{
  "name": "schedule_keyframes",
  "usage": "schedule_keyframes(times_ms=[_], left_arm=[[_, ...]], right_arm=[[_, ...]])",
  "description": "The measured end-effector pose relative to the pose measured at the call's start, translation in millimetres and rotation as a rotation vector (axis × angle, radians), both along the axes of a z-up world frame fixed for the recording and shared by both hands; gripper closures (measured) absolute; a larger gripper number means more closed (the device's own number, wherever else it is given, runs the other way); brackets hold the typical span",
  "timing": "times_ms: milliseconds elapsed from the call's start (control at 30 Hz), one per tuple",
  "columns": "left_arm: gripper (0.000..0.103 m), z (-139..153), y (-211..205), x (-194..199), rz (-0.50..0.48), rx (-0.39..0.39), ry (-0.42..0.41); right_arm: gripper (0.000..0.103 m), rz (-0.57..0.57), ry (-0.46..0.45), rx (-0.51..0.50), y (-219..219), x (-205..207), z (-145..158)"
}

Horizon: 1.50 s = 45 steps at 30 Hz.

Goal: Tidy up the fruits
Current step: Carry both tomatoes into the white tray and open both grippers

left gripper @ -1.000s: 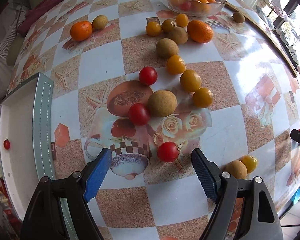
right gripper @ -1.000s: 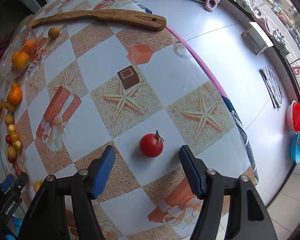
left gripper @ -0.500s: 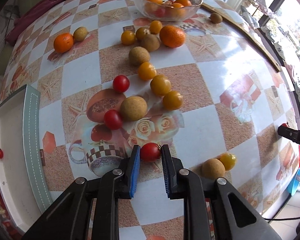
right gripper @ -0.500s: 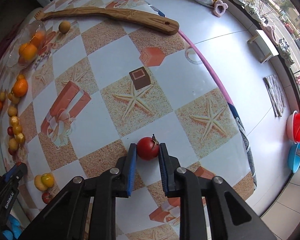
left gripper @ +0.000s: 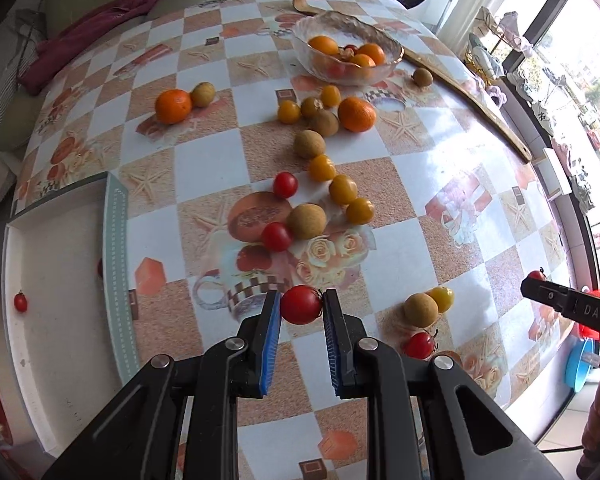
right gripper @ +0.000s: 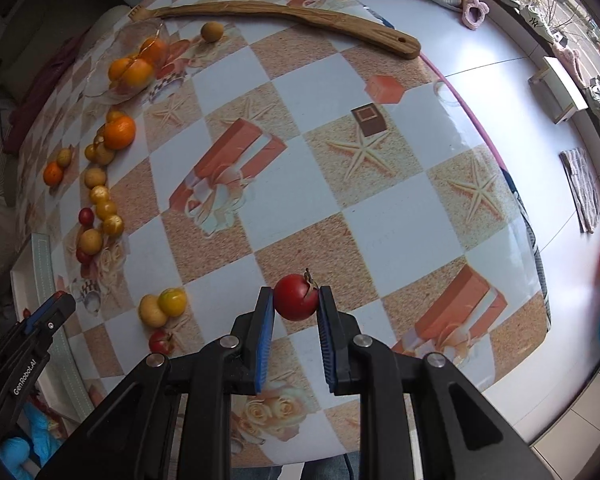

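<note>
Left tool [left gripper: 301, 305] has a red tomato [left gripper: 301, 304] pinched between its blue pads, up over the checkered counter [left gripper: 400, 256]. Loose fruit everywhere, glass bowl [left gripper: 346, 50] of oranges at the back, white tray [left gripper: 56, 280] on the left.

I see open cloth right of the fruit line [left gripper: 342, 190]; 3 fruits [left gripper: 420, 310] crowd my near edge, possibly touching.

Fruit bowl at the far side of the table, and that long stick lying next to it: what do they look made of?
The bowl looks like clear glass or clear plastic: the oranges inside show through its wall, and its wavy rim glints. Which of the two, the frames cannot settle. The long stick looks like wood with a smooth, light-brown finish: grain streaks run along it, and a hole pierces its wider end.
</note>
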<state>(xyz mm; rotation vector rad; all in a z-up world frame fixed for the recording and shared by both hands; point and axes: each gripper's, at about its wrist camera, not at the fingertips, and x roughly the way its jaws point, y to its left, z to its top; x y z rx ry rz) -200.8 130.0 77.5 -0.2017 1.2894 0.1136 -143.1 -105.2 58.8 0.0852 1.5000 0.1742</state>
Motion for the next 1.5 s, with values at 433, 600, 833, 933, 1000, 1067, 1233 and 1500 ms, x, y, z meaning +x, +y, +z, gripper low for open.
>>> schedule_keyframes(times_ms=[433,600,833,933,1000,1067,1233,1500], left_arm=[[0.081,18.1,62.4,-47.1,0.106,-0.002,-0.022],[0.081,21.2,90.6,-63.4,0.165,0.001,-0.031],[0.081,18.8,134.7,-88.6,0.248,0.019,-0.028],[0.08,15.0,155.7,-99.9,0.289,0.029,-0.021],[0.08,11.3,170.5,-106.1,0.315,0.038,-0.014],[0.08,6.8,184.8,-111.7,0.334,0.052,-0.008],[0.08,-10.5,219.1,-116.0,0.387,0.065,0.017],[0.08,-38.6,251.1,-98.5,0.392,0.088,0.049]], right_arm=[[0.08,0.147,-0.001,0.024,56.5,-9.8,14.0],[0.08,0.221,-0.009,0.03,94.0,-16.3,20.0],[0.08,0.329,-0.018,0.047,153.4,-27.9,27.7],[0.08,0.381,-0.019,0.058,183.8,-34.0,29.4],[0.08,0.415,-0.019,0.065,203.5,-37.7,29.4],[0.08,0.452,-0.019,0.071,226.5,-41.2,28.2],[0.08,0.515,-0.006,0.095,279.0,-44.6,21.4],[0.08,0.597,0.018,0.111,359.7,-36.7,-4.1]])
